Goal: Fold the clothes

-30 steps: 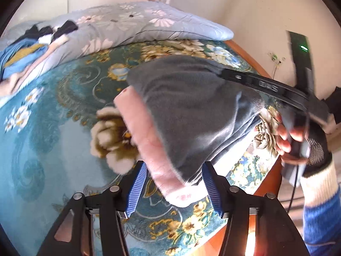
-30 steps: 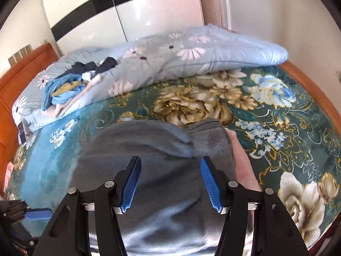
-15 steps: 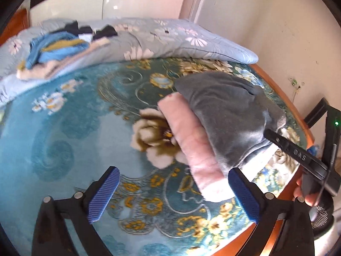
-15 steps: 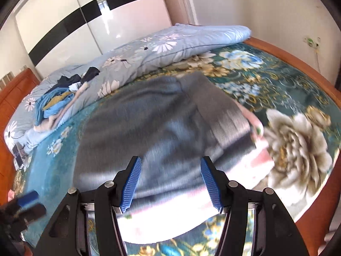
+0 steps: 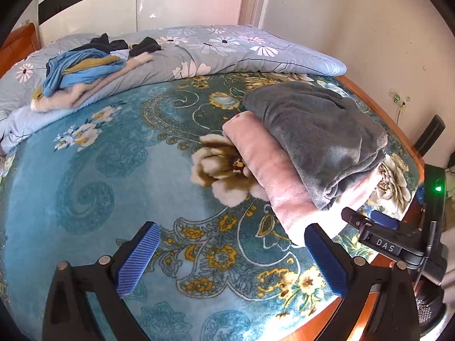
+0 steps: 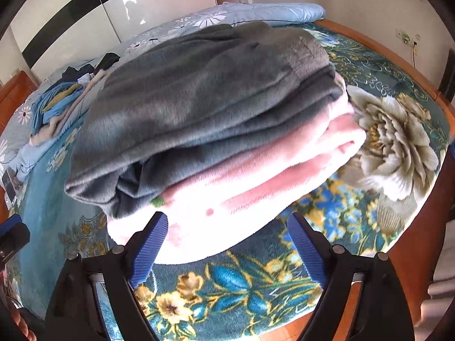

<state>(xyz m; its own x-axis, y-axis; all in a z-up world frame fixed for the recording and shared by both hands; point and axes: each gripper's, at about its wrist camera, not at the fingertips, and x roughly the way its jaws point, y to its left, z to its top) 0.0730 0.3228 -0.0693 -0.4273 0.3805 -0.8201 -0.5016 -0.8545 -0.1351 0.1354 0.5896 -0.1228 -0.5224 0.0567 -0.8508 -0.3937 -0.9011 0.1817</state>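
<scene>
Folded grey garment (image 6: 199,91) sits on the pink one (image 6: 256,170), stack just ahead of the right gripper (image 6: 227,244), whose jaws just opened, holding nothing. Left gripper (image 5: 233,258) is wide open, empty too, stack off its right finger. Placing looks done; next probably grabbing from the unfolded pile (image 5: 85,68) far ahead.

Both handheld tools are built from black angular arms. On the left gripper (image 5: 231,258), each finger is faced with a blue ribbed pad (image 5: 138,258), and round silver screw heads are set along the black arms behind the pads. The right gripper (image 6: 227,248) is made alike, with blue ribbed pads and silver screws on black arms. Seen from the left wrist, to the right of the left gripper, the right gripper's black body is marked "DAS" in white letters, a thin black cable is run along it, and a green light is lit above that marking.
</scene>
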